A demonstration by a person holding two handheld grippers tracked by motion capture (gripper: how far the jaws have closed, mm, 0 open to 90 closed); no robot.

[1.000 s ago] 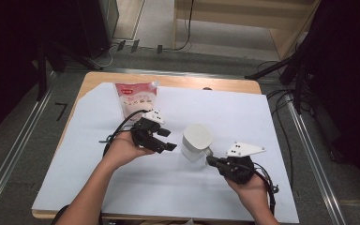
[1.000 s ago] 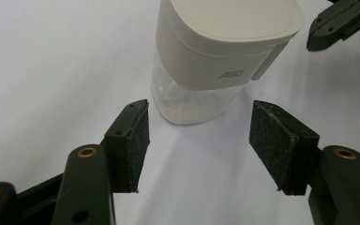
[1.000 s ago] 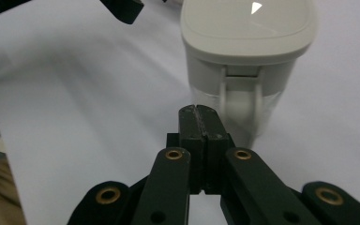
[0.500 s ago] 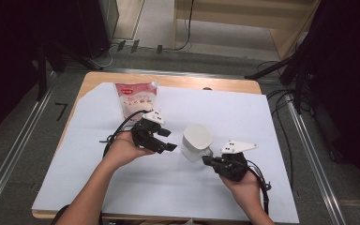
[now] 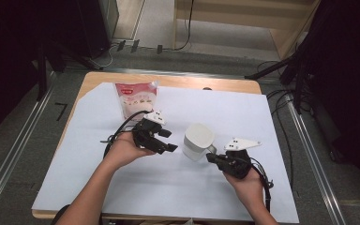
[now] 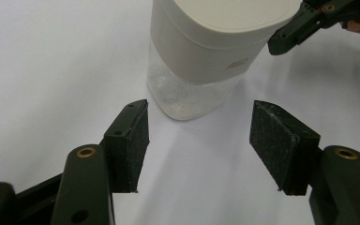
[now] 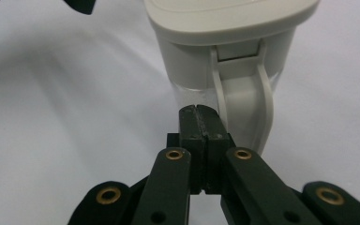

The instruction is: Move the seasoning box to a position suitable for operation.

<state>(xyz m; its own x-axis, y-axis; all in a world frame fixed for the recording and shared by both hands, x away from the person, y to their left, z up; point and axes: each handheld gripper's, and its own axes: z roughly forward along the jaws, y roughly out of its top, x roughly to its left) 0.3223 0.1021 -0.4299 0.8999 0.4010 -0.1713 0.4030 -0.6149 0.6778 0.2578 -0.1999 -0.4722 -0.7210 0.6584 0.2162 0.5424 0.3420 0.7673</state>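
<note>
A clear container [image 5: 198, 140] with a white lid stands at the middle of the white sheet. My left gripper [image 5: 168, 140] lies to its left, pointing at it, jaws open and nothing between them. In the left gripper view the container [image 6: 211, 51] stands just beyond the open left gripper [image 6: 199, 140], and the right gripper's tip [image 6: 275, 46] reaches in by the lid. My right gripper [image 5: 209, 157] is shut and empty at the container's right side. In the right gripper view its tips [image 7: 199, 110] sit just left of the white handle [image 7: 241, 108]; I cannot tell whether they touch.
A pink and white pouch [image 5: 137, 99] stands at the back left of the sheet. The wooden table [image 5: 225, 84] shows its far edge beyond the white sheet [image 5: 262, 117]. Cables trail from both grippers. Metal rails run along both sides of the table.
The right gripper has shifted slightly left, toward the container. The left gripper and the container have stayed put.
</note>
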